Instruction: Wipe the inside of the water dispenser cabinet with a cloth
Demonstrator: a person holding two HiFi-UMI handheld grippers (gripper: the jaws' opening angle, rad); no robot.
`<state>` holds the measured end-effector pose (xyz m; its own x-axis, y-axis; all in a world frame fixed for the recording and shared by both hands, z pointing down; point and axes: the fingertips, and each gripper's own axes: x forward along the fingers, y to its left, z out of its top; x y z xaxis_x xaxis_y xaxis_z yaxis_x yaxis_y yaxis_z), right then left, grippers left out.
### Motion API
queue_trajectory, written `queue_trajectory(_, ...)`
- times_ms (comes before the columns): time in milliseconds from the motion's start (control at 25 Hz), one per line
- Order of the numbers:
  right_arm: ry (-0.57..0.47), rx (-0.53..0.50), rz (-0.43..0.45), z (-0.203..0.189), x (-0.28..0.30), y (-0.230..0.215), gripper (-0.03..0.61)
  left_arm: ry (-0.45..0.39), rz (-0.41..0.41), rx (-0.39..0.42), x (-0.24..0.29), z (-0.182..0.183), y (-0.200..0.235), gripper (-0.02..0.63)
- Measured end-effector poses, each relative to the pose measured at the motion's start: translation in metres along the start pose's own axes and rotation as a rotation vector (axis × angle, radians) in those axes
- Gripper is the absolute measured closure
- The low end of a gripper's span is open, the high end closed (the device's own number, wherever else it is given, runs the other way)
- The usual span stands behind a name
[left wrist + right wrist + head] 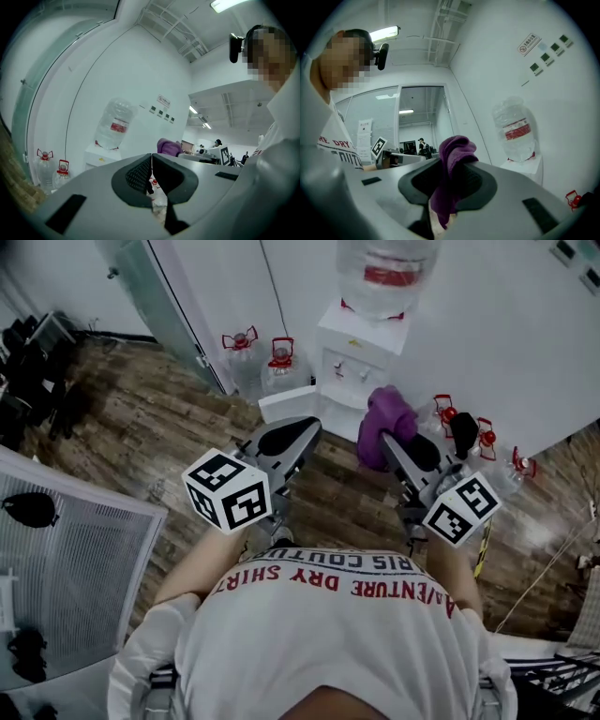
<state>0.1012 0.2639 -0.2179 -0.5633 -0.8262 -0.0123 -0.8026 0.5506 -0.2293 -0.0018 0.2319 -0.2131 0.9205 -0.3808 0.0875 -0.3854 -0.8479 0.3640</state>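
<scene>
I have the purple cloth (452, 157) pinched in my right claw (450, 171), bunched above the tips with its tail hanging down between them, held in the air in front of the white water dispenser (361, 357) and apart from it. My left claw (151, 161) is pressed together and holds nothing, raised just beside the right one. The dispenser stands against the wall with a big bottle (386, 273) on top, and red-capped jugs (242, 362) sit beside it on the wooden floor (141, 427).
</scene>
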Motion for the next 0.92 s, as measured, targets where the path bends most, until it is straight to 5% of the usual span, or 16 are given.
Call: queue_trajectory(920, -0.054, -0.066, -0.063, 0.002, -0.083, 0.020, 0.479, 0.023, -0.071, 0.137, 0.007, -0.018, -0.084, 0.586)
